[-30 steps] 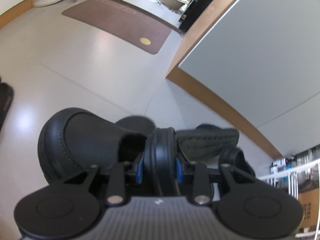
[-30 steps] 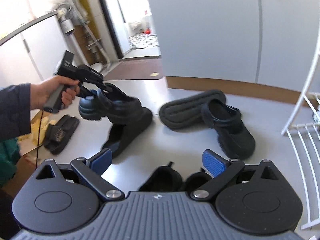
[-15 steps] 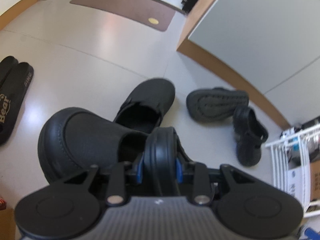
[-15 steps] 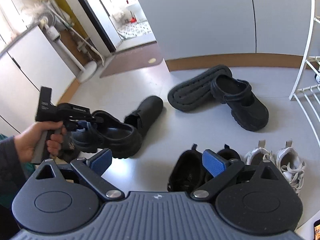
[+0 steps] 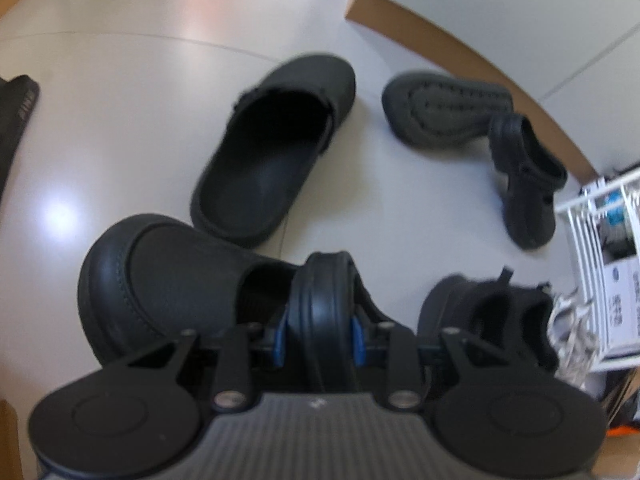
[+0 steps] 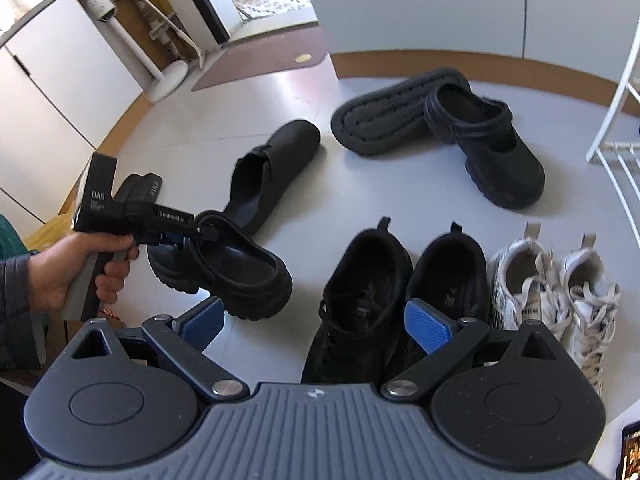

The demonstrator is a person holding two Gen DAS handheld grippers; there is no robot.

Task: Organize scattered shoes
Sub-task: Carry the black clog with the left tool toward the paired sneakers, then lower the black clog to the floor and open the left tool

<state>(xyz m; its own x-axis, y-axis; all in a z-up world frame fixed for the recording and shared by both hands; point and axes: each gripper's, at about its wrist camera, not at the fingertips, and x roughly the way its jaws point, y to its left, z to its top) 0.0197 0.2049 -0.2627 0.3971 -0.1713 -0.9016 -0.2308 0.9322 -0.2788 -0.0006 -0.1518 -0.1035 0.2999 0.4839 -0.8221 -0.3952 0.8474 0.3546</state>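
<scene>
Left gripper (image 5: 318, 338) carrying a black clog (image 6: 224, 268) toward the shoe row.
Jaws pinched its heel strap; over the last second it swung down beside the black sneakers (image 6: 396, 280). Right gripper (image 6: 316, 322) jaws spread, empty.

Brown doormat (image 6: 260, 60), white fan (image 6: 120, 20)

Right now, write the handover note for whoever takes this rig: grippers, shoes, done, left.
Left gripper: shut on the black clog by its heel strap, held above the floor.
Right gripper: open, empty, over the row.
Done: black sneakers and white sneakers sit paired side by side.
Left: the held clog's mate lies on the floor; one chunky clog is upright, its partner sole-up against it; black slides wait behind the left gripper.
</scene>
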